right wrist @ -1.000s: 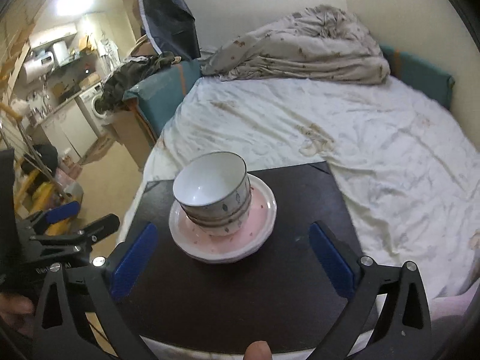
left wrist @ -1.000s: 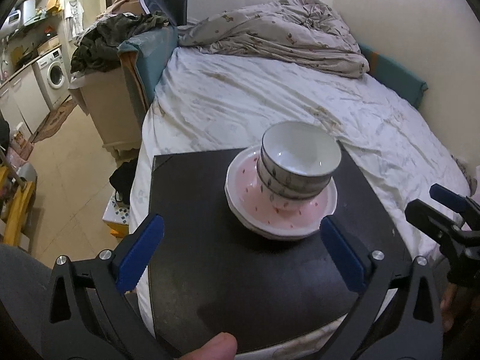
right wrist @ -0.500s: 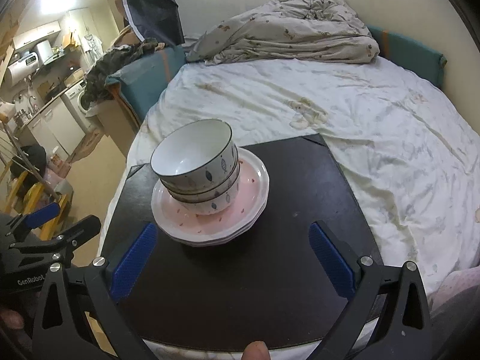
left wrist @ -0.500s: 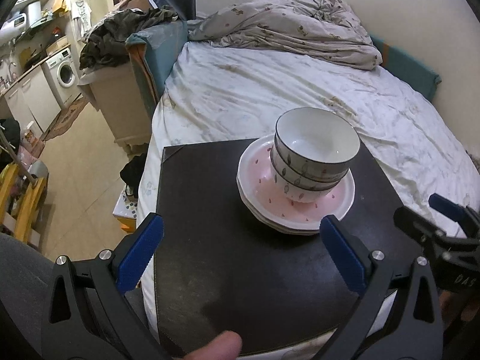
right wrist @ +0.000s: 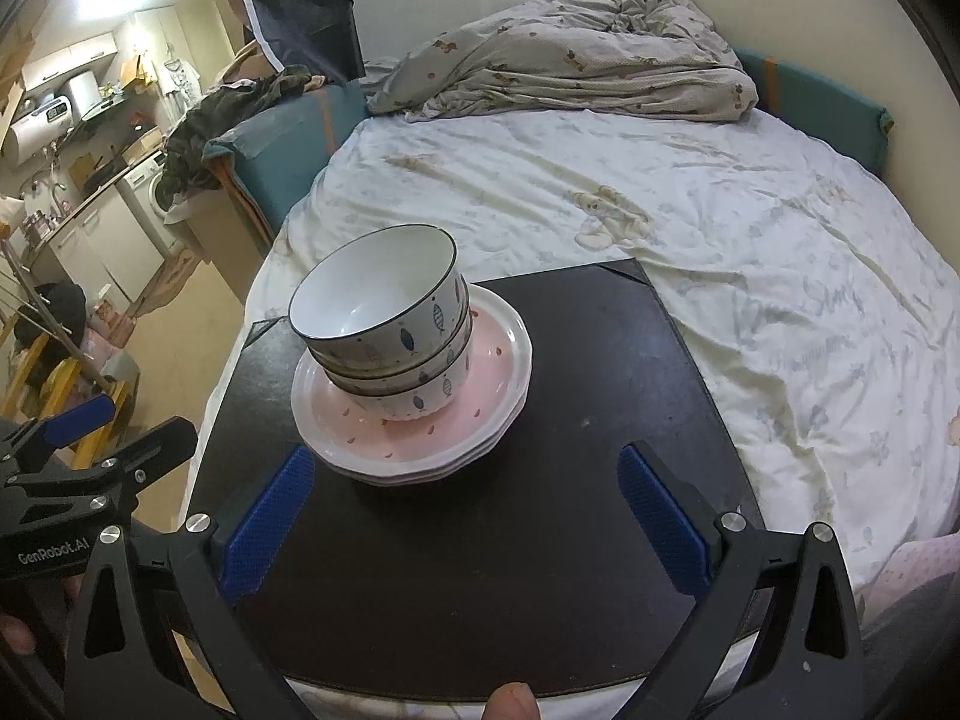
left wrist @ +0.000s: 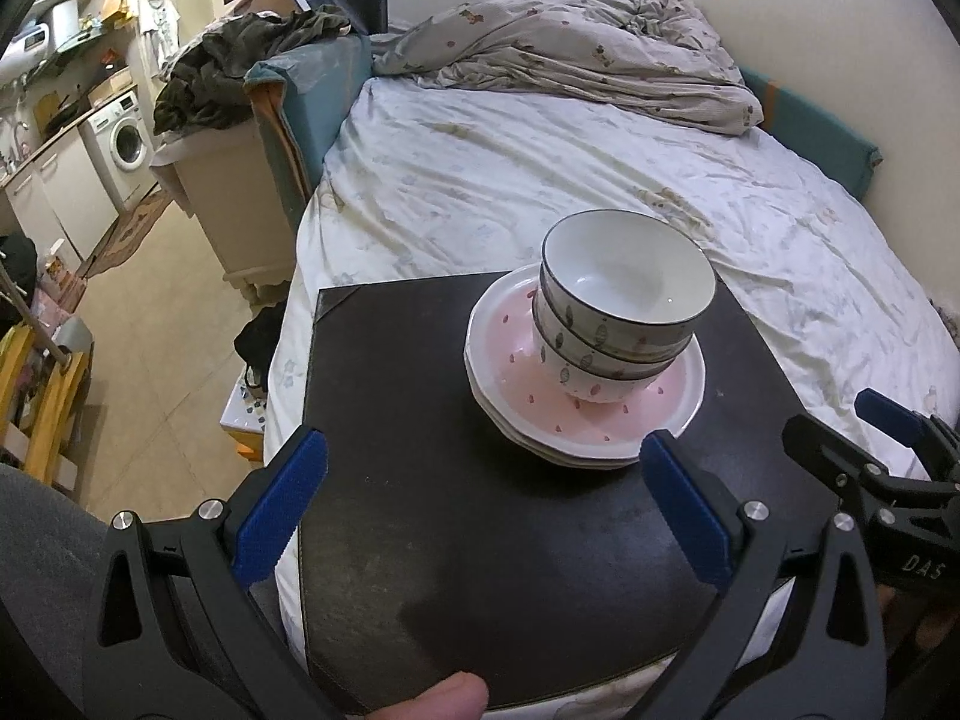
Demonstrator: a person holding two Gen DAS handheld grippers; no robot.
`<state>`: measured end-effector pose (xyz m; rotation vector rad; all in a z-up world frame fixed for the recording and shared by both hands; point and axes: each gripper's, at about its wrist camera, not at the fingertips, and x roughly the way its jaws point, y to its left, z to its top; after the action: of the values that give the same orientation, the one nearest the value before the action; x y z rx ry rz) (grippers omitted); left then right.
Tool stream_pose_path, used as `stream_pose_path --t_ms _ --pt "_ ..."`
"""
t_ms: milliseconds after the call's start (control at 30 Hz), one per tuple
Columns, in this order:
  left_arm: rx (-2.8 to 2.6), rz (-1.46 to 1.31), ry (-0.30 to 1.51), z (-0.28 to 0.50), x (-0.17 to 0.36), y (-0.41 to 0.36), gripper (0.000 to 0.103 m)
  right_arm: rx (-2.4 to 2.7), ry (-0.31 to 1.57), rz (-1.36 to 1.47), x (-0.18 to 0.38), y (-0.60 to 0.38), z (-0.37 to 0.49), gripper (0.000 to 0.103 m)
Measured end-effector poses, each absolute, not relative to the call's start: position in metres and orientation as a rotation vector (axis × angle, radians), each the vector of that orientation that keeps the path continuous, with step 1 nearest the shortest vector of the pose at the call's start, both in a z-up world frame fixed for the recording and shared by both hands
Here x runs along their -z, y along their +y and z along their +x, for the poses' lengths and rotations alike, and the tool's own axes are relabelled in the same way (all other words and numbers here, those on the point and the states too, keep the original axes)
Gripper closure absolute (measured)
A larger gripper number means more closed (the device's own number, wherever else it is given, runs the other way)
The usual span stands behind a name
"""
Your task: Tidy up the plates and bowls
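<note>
Left wrist view: the left gripper (left wrist: pixel 480 510) has its jaws spread wide and holds nothing; its blue pads (left wrist: pixel 279 507) sit low over the near half of the black board (left wrist: pixel 420 420). The right gripper (right wrist: pixel 462 516) is likewise spread wide and empty, with both pads short of the crockery.

The stacked bowls (left wrist: pixel 624 312) nest three deep on the pink plates (left wrist: pixel 516 360), which are themselves stacked. The pile stands on the far part of the board, and the board lies on the bed (left wrist: pixel 600 180).

Step in hand, as judged: stacking appears complete and both grippers stand clear of the pile. If the pile is to be relocated, the next move calls for a two-sided grip on the plate rims, kept level, since the upper bowl sits off-centre and tilted.

Pose: both grippers point forward and downward at the board, side by side, each visible at the edge of the other's view.
</note>
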<state>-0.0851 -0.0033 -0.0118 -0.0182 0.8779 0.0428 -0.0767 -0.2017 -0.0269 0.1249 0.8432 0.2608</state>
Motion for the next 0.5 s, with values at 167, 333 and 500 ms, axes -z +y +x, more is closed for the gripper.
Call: stream_pose_path --t_ms 167,333,500 --pt "-0.044 -0.021 0.874 -0.0846 0.0113 -0.0016 0.000 -0.260 0.843 0.124 0.0268 -0.2021 -0.0762 0.000" --pt "-0.045 -0.029 0.879 -0.0841 0.0120 -0.0002 0.000 -0.259 0.845 0.123 0.0277 -0.2032 -0.0756 0.000" --pt "-0.045 -0.033 0.882 -0.0837 0.0124 0.0006 0.000 -0.258 0.844 0.119 0.0275 -0.2030 -0.0761 0.000"
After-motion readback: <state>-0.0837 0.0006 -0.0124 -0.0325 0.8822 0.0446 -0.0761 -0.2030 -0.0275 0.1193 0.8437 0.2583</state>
